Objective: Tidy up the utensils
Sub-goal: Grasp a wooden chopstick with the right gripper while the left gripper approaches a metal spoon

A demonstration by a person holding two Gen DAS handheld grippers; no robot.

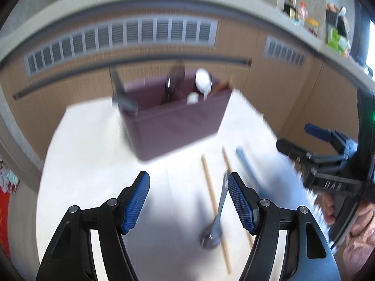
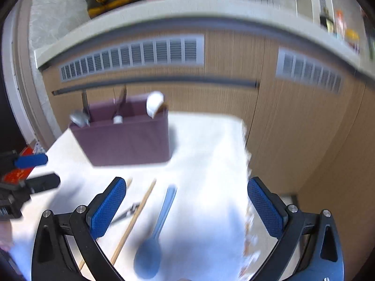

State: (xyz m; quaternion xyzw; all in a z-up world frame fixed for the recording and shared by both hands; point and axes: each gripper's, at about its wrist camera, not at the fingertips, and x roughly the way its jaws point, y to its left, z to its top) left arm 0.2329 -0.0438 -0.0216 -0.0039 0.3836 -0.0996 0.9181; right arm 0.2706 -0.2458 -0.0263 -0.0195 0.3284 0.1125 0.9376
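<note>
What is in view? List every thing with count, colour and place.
box: one, maroon, at the table's far end
table: one, white, under everything
white spoons: two, standing in the box
dark utensils: a few, blurred, standing in the box's left part
chopsticks: two, wooden, flat on the table in front of the box
metal spoon: one, grey, lying across the chopsticks
blue spoon: one, flat on the table right of the chopsticks
cabinets: wood, with grey vents, behind the table
counter: pale, above the cabinets, cluttered
left gripper: black with blue pads, jaws open and empty, over the metal spoon
right gripper: same, jaws wide open and empty, over the blue spoon
</note>
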